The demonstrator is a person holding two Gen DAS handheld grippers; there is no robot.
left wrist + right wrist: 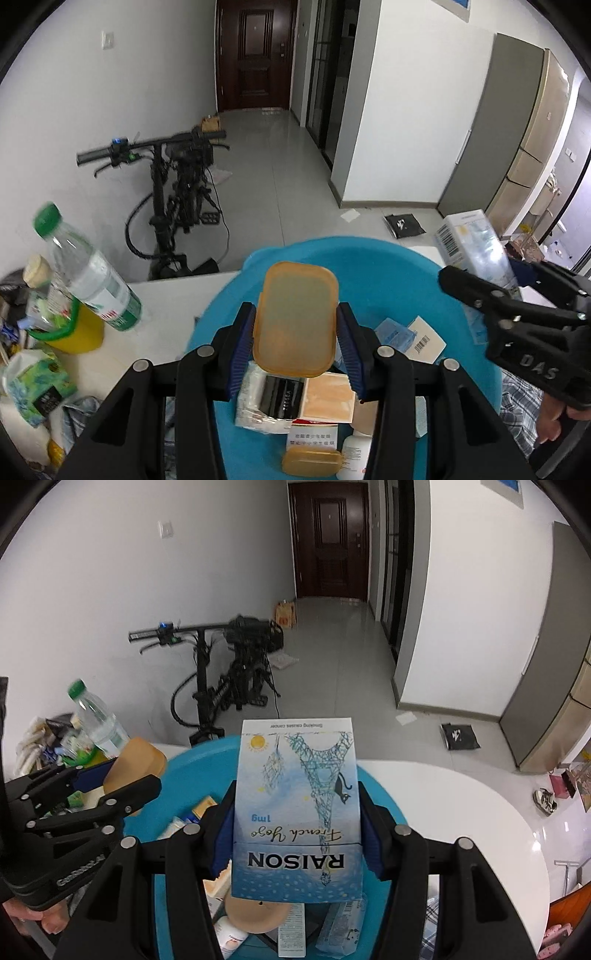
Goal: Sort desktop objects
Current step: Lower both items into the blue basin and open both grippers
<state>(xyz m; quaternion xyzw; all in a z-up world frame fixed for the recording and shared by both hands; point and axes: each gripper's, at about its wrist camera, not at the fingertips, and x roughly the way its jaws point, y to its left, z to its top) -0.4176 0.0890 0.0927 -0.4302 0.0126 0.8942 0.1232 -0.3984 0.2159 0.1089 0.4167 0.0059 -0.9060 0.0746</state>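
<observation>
My left gripper (295, 328) is shut on an orange translucent plastic case (295, 317), held upright above a blue basin (424, 288) on the white table. My right gripper (297, 827) is shut on a blue and white RAISON cigarette box (297, 812), held over the same basin (199, 771). Each gripper shows in the other's view: the right one with its box (476, 243) at the right, the left one with the orange case (135, 764) at the left. In the basin lie several small boxes, a black case (280, 397), an orange lid (312, 461) and a white bottle (356, 454).
At the table's left stand a clear water bottle with a green cap (85, 269), a yellow cup (79, 332), a tissue pack (35, 384) and other clutter. A folded electric bike (177, 192) stands on the floor beyond. The table's curved edge (517, 812) runs at the right.
</observation>
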